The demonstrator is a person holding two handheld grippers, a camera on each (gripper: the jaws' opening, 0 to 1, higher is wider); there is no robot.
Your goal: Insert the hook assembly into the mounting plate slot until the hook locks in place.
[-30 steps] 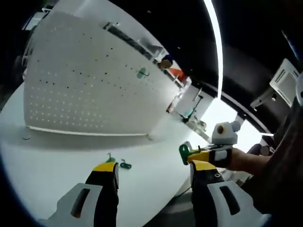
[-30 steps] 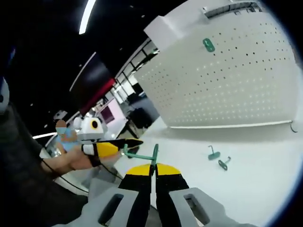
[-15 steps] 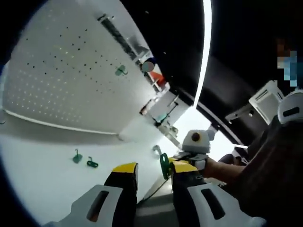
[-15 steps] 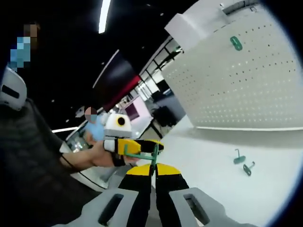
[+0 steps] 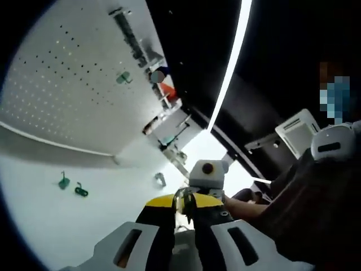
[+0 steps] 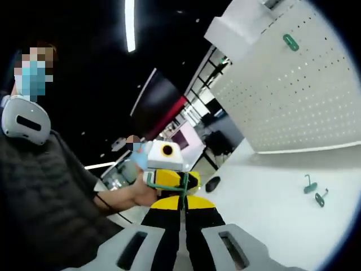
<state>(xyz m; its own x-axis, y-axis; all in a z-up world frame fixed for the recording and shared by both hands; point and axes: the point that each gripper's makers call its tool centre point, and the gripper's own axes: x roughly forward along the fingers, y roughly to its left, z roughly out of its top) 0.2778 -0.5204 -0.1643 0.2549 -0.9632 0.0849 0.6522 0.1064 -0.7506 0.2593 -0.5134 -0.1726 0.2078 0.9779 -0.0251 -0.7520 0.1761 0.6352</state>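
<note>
Jaws of left hand-held gripper (image 5: 181, 204) have narrowed around green hook (image 5: 181, 197).

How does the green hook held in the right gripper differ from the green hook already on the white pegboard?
The held hook is pinched between the shut jaws of the right gripper, off the board, near the table's edge; the mounted hook hangs high on the pegboard, touched by no gripper. The held hook looks large because it is close to the camera; the mounted one looks small and far. Both are green.
</note>
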